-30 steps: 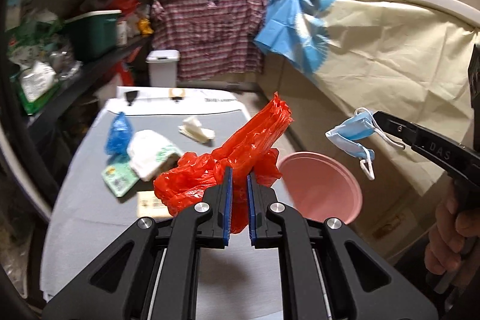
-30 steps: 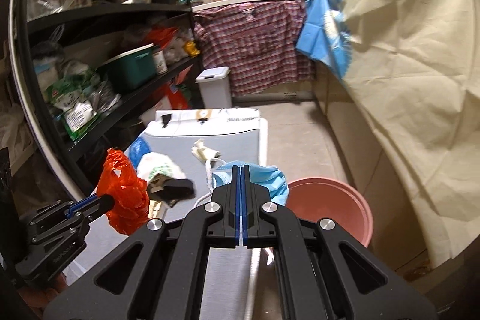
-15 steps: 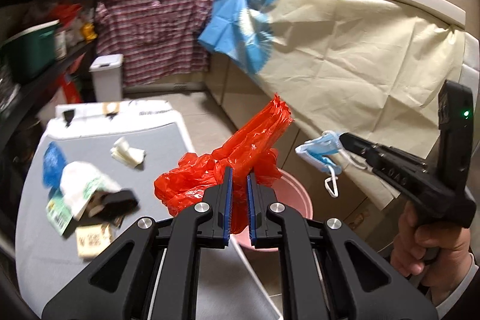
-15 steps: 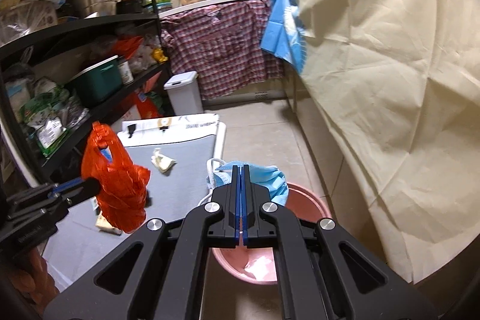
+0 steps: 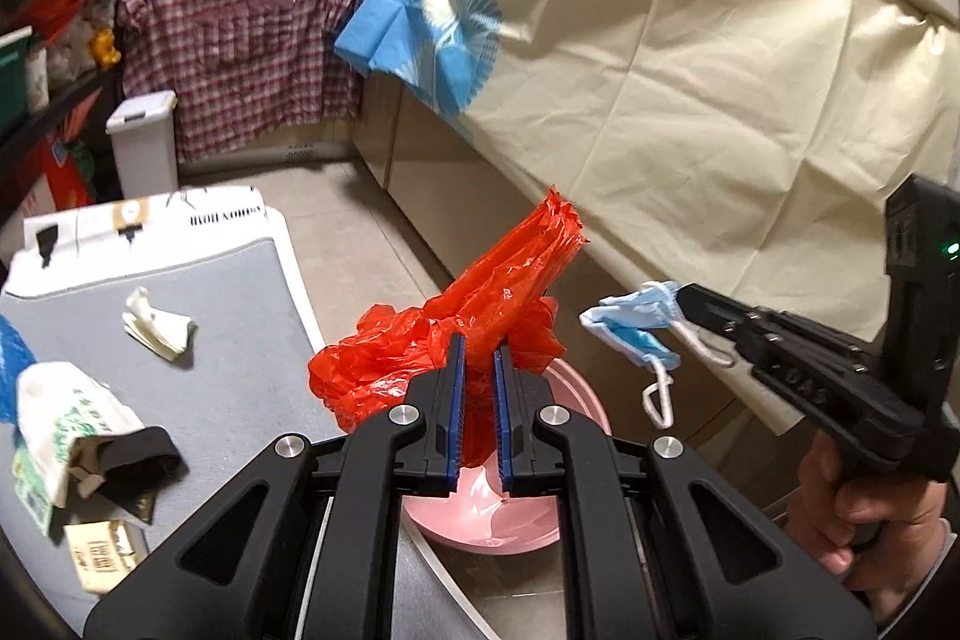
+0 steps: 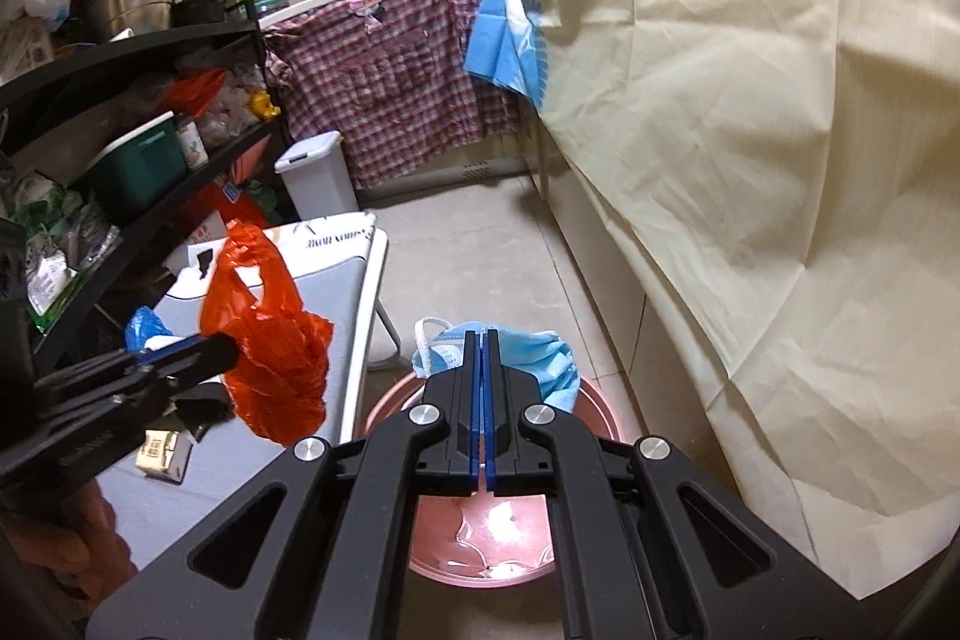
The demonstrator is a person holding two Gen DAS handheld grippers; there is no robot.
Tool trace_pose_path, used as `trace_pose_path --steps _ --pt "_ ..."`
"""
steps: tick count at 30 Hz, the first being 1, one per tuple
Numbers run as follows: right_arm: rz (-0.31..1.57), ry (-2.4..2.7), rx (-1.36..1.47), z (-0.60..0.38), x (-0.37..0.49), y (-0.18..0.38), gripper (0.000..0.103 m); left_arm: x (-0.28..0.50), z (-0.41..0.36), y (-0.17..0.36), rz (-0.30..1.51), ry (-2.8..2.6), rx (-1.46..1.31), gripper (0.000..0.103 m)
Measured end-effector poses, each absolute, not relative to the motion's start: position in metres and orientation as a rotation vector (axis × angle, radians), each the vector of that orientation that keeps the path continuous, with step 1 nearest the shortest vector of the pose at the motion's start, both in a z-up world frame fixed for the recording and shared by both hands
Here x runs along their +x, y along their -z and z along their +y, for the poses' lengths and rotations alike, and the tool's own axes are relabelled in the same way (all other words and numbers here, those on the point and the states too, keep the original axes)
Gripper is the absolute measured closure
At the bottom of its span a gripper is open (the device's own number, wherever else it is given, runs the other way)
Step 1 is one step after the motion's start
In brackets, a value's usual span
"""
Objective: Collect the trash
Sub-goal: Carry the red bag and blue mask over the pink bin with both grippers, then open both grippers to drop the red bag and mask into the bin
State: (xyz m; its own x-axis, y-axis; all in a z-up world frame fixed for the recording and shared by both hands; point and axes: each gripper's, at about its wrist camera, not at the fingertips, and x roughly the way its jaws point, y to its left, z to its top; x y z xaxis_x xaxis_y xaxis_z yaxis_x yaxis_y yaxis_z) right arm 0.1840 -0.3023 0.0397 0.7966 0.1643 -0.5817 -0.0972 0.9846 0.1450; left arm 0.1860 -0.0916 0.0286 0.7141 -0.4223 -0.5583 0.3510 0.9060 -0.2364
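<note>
Left wrist view: two pieces of trash carried over the bin.

Left wrist view, left tongs [image 5: 478, 358] pinching a crumpled red plastic bag [image 5: 456, 334], pads nearly together on its bunched middle so the loose ends hang free; just below and ahead, the pink basin [image 5: 576, 412] on the floor, likely the drop target. To the right, right tongs [image 5: 684, 295] pressed together on a blue face mask [image 5: 630, 325], ear loops dangling, apparently held out over the basin for release. Right wrist view, mask [image 6: 534, 349] right at the tips of the right tongs [image 6: 483, 340], basin rim [image 6: 591, 394] directly beneath. Left of the tongs, grey surface [image 5: 228, 316] carrying leftover scraps. Readable writing: none legible; black lettering on the white board's [image 5: 198, 214] far edge upside down, small carton print blurred.
</note>
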Motion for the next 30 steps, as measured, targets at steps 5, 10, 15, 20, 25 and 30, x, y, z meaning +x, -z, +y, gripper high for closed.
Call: trace_pose_path --steps 5,10,15,20,25,30 --pt "0.664 -0.148 0.088 -0.295 0.192 -0.03 0.102 0.199 -0.092 -0.003 0.695 0.412 -0.157 0.094" --pt "0.691 -0.148 0.078 -0.292 0.202 -0.022 0.102 0.2 -0.102 0.006 0.703 0.416 -0.116 0.094" --pt "0.703 -0.148 0.061 -0.288 0.205 -0.02 0.102 0.203 -0.101 0.009 0.709 0.42 -0.121 0.095" --pt "0.714 -0.144 0.044 -0.286 0.206 -0.017 0.102 0.205 -0.101 0.01 0.711 0.418 -0.122 0.094" --pt "0.721 -0.143 0.032 -0.284 0.207 -0.015 0.102 0.206 -0.104 0.008 0.709 0.423 -0.118 0.094" --pt "0.729 -0.14 0.022 -0.283 0.21 -0.013 0.102 0.207 -0.107 0.007 0.705 0.43 -0.106 0.094"
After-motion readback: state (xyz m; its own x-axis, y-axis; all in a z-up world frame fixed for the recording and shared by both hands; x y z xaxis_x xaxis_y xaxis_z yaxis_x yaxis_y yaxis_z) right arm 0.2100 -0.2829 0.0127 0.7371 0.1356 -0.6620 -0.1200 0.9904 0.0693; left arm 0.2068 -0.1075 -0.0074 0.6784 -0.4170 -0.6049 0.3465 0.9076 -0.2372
